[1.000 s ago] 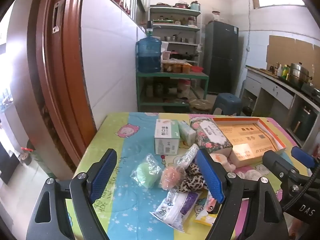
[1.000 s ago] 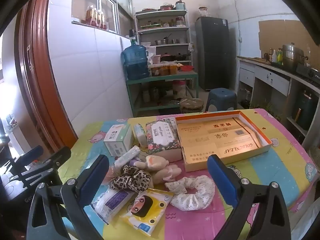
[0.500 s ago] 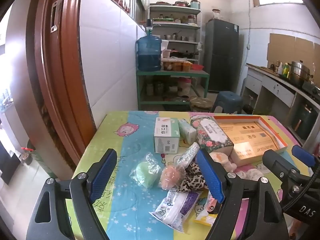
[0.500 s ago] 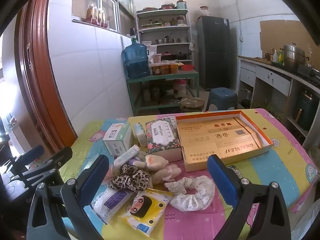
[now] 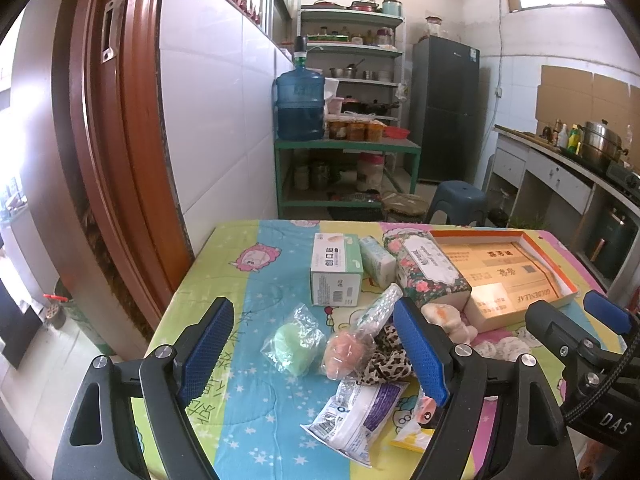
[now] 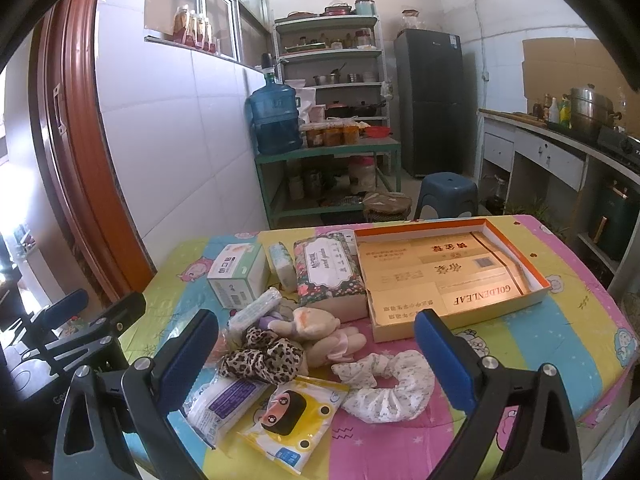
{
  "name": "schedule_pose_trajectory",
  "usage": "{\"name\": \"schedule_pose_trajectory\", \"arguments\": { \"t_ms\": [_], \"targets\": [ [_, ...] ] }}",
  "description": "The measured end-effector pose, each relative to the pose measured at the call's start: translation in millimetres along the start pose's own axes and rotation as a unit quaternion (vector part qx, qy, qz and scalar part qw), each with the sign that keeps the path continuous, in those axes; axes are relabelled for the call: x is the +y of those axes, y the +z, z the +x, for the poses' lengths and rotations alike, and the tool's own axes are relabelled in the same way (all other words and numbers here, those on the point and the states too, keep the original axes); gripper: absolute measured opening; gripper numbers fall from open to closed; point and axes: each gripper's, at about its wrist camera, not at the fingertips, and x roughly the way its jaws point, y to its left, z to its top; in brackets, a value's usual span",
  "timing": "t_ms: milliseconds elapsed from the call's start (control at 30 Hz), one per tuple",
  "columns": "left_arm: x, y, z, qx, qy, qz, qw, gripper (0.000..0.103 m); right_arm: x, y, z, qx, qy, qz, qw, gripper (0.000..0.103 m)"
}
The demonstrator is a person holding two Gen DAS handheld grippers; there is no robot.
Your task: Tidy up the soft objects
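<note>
Left wrist view: left hand-held gripper [image 5: 312, 354] gapes empty over bagged green sponge [image 5: 291, 347], beside leopard-print scrunchie [image 5: 386, 356]. Right wrist view: right hand-held gripper [image 6: 316, 360], wide and empty, should descend squarely onto that scrunchie [image 6: 262, 356], near the orange-rimmed cardboard tray [image 6: 532, 295].

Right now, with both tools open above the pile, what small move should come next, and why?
Probably lower the right tool onto the white scrunchie: it lies apart from the heap, almost between the open jaws, and the tray just behind is empty.
</note>
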Motion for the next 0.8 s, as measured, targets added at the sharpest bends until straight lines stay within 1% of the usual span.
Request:
{"name": "schedule_pose_trajectory", "arguments": {
  "t_ms": [800],
  "targets": [
    [1.8, -1.2, 3.1, 0.002, 0.002, 0.000, 1.0000, 0.083, 2.6, -2.1, 0.7, 0.005, 0.008, 0.001, 1.000, 0.100]
  ]
}}
